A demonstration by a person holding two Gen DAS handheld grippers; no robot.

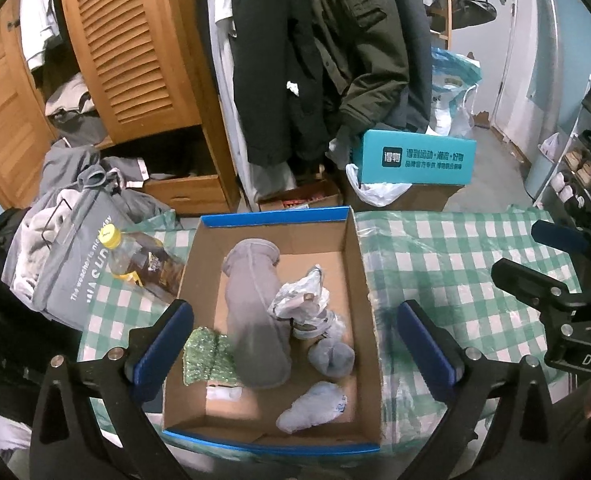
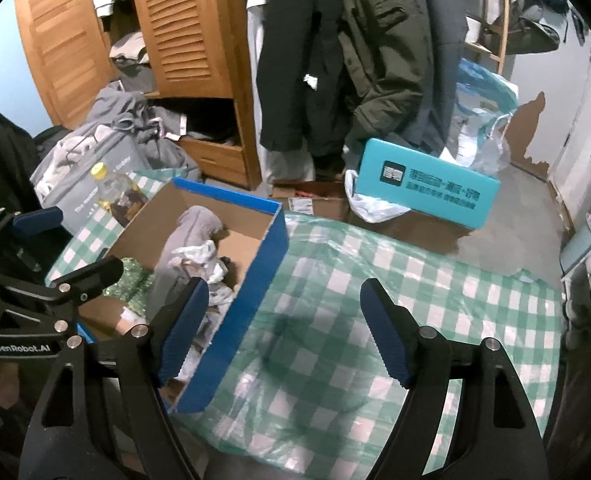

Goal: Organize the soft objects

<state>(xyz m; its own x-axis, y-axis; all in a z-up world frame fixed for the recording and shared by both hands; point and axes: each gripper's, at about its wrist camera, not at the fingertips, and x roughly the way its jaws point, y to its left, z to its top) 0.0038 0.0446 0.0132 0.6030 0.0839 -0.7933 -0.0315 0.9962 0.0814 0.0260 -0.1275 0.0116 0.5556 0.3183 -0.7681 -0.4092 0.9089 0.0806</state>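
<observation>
- Soft objects lie in the blue-rimmed cardboard box (image 1: 355, 280) on the green checked tablecloth (image 1: 455, 264): long grey sock (image 1: 255, 320), crumpled white plastic bag (image 1: 301, 300), two balled grey socks, green glittery cloth (image 1: 207, 356) at the left wall.
- Left gripper (image 1: 295, 344) above the box, jaws spread wide, nothing between them.
- Right gripper (image 2: 285, 332) over bare cloth just right of the box, jaws apart, empty.
- Oil bottle (image 1: 135, 260) just left of the box.

A wooden wardrobe (image 1: 127, 52) with louvred doors stands open at the back, dark coats (image 1: 323, 48) hanging beside it against pale blue walls (image 1: 575, 32). The floor (image 1: 491, 168) is grey concrete. A shoe rack (image 1: 587, 140) lines the right side, and the light is dim and cool.
</observation>
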